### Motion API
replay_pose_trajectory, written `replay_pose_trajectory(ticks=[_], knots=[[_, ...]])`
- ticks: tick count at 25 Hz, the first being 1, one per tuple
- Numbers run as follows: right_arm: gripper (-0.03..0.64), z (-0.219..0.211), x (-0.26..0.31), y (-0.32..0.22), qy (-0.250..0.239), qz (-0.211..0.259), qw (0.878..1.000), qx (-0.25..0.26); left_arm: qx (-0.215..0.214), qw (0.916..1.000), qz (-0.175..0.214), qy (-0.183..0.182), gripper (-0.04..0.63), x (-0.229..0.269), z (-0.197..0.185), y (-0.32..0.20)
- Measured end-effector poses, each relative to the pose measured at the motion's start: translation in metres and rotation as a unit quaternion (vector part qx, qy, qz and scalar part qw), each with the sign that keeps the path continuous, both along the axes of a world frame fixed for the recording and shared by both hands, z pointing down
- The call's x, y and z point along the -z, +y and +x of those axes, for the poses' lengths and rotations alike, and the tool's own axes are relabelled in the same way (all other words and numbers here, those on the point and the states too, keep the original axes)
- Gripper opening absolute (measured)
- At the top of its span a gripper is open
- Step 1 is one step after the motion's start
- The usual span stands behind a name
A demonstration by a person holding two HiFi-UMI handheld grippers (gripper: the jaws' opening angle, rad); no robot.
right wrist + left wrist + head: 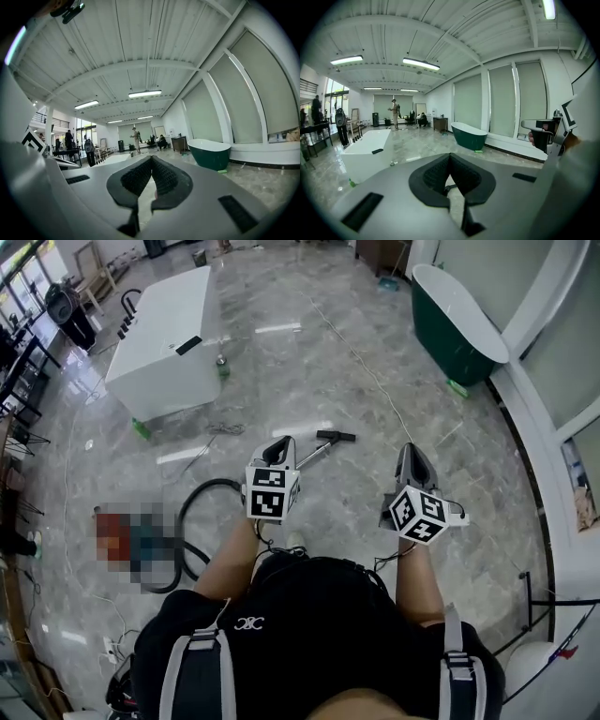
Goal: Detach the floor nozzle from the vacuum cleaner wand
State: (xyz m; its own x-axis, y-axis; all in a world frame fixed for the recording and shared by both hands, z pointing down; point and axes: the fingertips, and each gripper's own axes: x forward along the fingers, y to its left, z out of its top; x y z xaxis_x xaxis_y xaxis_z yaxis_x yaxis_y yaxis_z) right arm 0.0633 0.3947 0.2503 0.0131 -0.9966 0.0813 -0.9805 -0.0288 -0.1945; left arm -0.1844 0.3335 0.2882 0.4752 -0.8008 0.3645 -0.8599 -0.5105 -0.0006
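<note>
The task has not yet begun, judging by how things lie. The small black floor nozzle [337,436] lies on the grey marble floor [309,371] ahead of the person. It appears to be joined to the end of the slim silver wand [314,454], though it is too small in the head view to make out the joint. A black looping hose [202,491] curls away to the left of the wand. Everything remains to be done: getting down to the wand, bracing it, and pulling the nozzle free.

The left gripper [278,446] is held out in front of the person's body, well above the floor, and points forward with a slight downward tilt. In the head view it overlaps the near end of the wand without touching it. Its dark ribbed fingers [436,176] are closed together with nothing between them. The right gripper [410,454] is held beside it, apart to the right, pointing roughly level across the room towards a dark green bathtub [455,324]. Its fingers [164,180] are likewise pressed together and empty.
</note>
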Motion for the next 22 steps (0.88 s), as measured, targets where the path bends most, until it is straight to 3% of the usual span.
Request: replay_pose_trajectory(ticks=[4,10,13,22], knots=[[0.014,-0.020,-0.004,-0.064,-0.004,-0.013,1.000,0.002,-0.004,1.0000,-0.004,0.003,0.005,0.001,-0.016,-0.064],[0.014,-0.038,-0.011,-0.113,-0.020,-0.022,1.000,0.003,-0.005,0.9998,-0.019,0.004,0.005,-0.013,-0.038,-0.121],[0.014,-0.037,-0.021,-0.130,-0.022,-0.042,0.999,0.011,-0.002,0.9997,-0.023,0.012,0.005,-0.017,-0.042,-0.135],[0.014,-0.030,-0.033,-0.219,-0.018,-0.043,0.998,0.042,0.031,0.9989,-0.035,-0.004,0.005,-0.038,-0.043,-0.205]])
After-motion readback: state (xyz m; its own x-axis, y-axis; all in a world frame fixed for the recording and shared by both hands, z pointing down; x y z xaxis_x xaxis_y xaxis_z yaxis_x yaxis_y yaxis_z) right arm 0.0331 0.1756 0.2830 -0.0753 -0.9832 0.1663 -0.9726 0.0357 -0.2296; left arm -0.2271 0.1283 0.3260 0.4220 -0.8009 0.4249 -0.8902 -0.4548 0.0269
